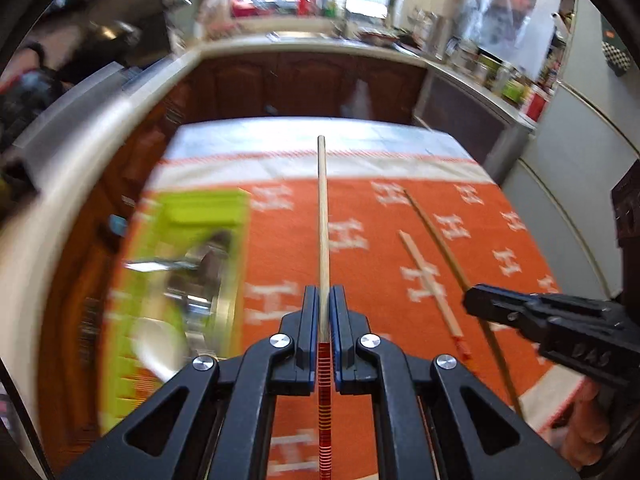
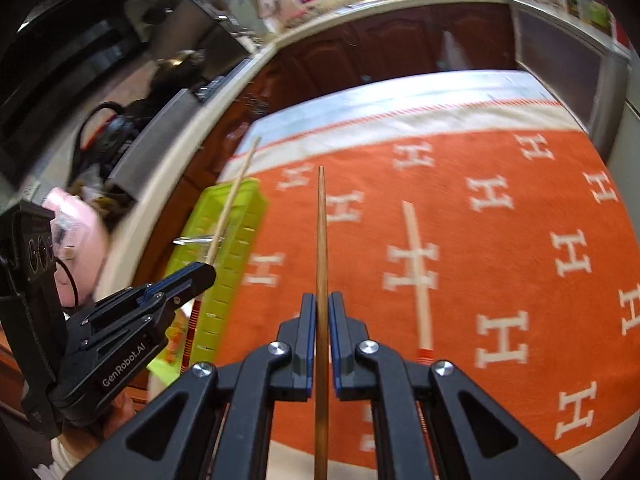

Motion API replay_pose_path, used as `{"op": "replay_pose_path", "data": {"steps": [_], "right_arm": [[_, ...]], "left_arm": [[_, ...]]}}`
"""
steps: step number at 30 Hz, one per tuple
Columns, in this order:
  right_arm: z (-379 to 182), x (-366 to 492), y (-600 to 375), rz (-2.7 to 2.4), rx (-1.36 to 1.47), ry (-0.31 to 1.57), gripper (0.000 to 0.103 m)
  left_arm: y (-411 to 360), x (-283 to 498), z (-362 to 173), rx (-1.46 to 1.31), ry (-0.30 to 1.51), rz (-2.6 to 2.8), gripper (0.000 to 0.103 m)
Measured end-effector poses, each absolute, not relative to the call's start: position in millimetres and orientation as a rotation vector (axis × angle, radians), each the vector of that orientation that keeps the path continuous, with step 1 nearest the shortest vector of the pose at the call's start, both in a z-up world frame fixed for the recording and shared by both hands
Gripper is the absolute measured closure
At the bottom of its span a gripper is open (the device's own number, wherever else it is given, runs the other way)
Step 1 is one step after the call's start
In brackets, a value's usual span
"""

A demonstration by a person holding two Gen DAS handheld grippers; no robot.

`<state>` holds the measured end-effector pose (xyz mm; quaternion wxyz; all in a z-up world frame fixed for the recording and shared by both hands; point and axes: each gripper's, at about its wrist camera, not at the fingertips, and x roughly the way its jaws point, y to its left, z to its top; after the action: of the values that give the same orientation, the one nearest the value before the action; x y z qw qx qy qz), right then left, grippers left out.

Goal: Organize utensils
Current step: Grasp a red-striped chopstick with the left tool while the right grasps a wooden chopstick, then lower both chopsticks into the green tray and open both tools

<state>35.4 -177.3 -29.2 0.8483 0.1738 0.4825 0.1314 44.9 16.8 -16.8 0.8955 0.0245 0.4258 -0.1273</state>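
While your left gripper [image 1: 325, 300] pinches a pale, red-banded wooden chopstick [image 1: 322, 216] above the woven orange cloth [image 1: 360, 208] beside the lime plastic tray [image 1: 188, 216], your right gripper [image 2: 320, 308] clamps a darker, slender tapered chopstick [image 2: 321, 240].

Left gripper [image 1: 325, 300] pinches a pale chopstick [image 1: 322, 216] pointing out over the orange cloth [image 1: 360, 208]. Green tray [image 1: 176, 280] sits left; right gripper [image 1: 480, 300] clamps a darker chopstick [image 1: 436, 232] beside a loose one [image 1: 428, 280].
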Motion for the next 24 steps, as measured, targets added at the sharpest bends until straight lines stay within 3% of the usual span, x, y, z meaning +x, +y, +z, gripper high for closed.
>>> {"op": "replay_pose_path", "data": {"steps": [11,24], "right_arm": [[10.8,82.2,-94.8,0.377,0.477,0.973,0.097],[-33.1,128.7,-32.2,0.332,0.539,1.082,0.096]], "left_arm": [[105.2,49.0,9.6,0.015,0.82,-0.094,0.099],[137.8,67.3,-32.5,-0.06,0.906,-0.071,0.099]]}}
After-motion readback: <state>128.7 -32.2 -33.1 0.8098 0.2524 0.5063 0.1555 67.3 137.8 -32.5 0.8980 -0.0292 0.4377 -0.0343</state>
